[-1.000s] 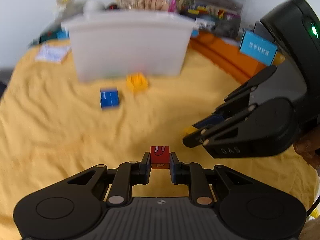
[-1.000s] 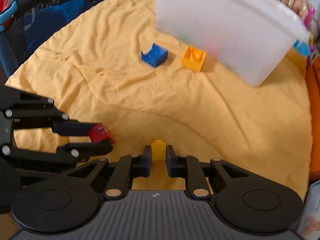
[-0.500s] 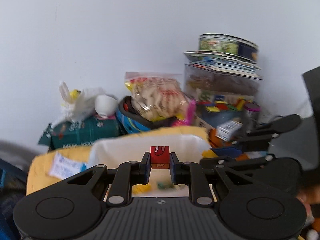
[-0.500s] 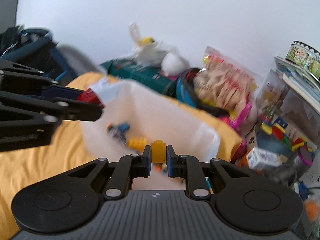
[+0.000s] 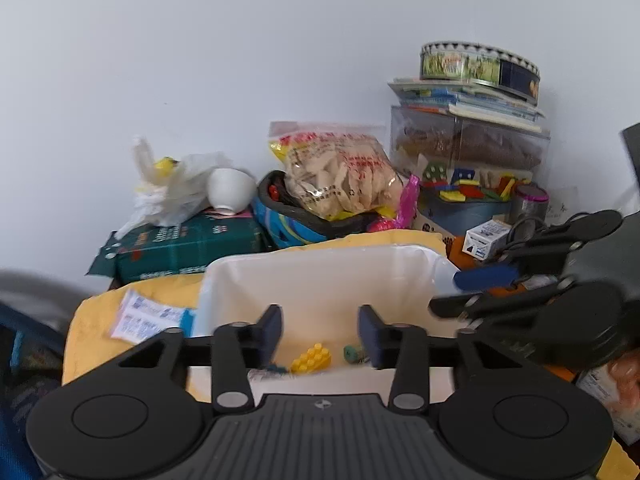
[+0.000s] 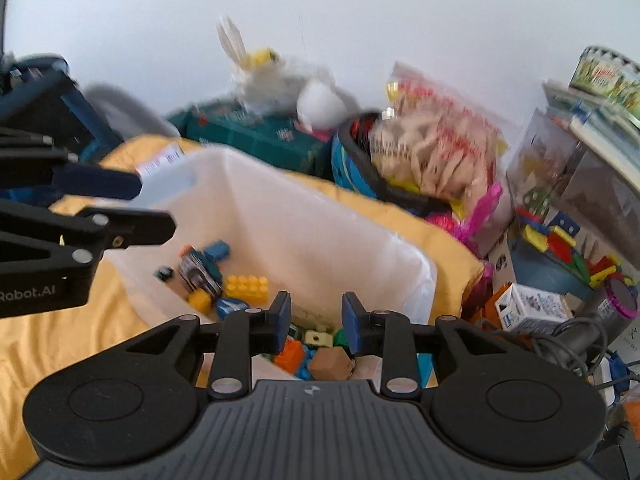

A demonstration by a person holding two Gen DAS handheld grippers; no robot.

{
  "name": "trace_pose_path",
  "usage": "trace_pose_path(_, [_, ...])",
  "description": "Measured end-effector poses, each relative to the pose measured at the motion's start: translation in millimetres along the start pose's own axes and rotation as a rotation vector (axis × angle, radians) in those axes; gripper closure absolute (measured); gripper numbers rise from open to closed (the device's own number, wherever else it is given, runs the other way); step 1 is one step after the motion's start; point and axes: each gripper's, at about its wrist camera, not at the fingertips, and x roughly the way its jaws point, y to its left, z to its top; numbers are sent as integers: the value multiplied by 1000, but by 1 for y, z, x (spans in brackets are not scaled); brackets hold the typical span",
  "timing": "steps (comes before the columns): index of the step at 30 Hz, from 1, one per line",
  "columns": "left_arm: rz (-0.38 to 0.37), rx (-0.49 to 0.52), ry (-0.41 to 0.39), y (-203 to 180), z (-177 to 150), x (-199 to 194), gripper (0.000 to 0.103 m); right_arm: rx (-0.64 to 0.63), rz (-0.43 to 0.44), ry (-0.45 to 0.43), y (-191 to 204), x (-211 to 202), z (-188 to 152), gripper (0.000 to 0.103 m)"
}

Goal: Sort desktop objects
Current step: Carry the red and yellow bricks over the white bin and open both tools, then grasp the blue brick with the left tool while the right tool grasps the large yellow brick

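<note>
Left gripper (image 5: 320,334): jaws opening, nothing between the pads, poised over the white bin (image 5: 320,276).
Right gripper (image 6: 316,322): jaws opening too, gap bare, likewise above the bin and pointing down into it.
Task's things: loose bricks lying inside the bin, among them a yellow studded brick (image 6: 246,288), an orange brick (image 6: 290,354) and a brown cube (image 6: 330,366).
Key relation: bin directly ahead of and below both tools; right gripper nearer the heap, left one nearer the bin's near wall.
Bin's long axis: running away toward the cluttered back wall in the right wrist view.
Step, judged: release over the bin; further pieces on the yellow cloth (image 6: 60,340) likely next.
Hidden: bin's near floor cut off by both gripper bodies; just-dropped pieces not told apart from the heap; right view blurred.
</note>
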Motion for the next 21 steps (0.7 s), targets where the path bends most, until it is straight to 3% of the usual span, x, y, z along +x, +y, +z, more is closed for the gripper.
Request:
trace_pose_path(1, [6, -4, -1, 1, -9, -7, 43, 2, 25, -45, 1, -14, -5, 71])
trace_pose_path(4, [14, 15, 79, 0, -43, -9, 43, -22, 91, -112, 11, -37, -24, 71])
trace_pose_path(9, [-2, -2, 252, -4, -98, 19, 43, -38, 164, -5, 37, -34, -74, 71])
trace_pose_path(13, [23, -1, 295, -15, -121, 39, 45, 12, 199, 104, 52, -25, -111, 71])
trace_pose_path(15, [25, 26, 289, -22, -126, 48, 52, 11, 214, 131, 57, -24, -119, 71])
trace_pose_path(16, [32, 60, 303, -27, -130, 55, 66, 9, 217, 142, 59, -23, -122, 71])
trace_pose_path(19, [64, 170, 288, -37, -137, 63, 76, 5, 220, 154, 63, -26, -128, 71])
trace_pose_path(21, [42, 129, 293, -28, -134, 59, 85, 11, 210, 147, 61, -27, -126, 71])
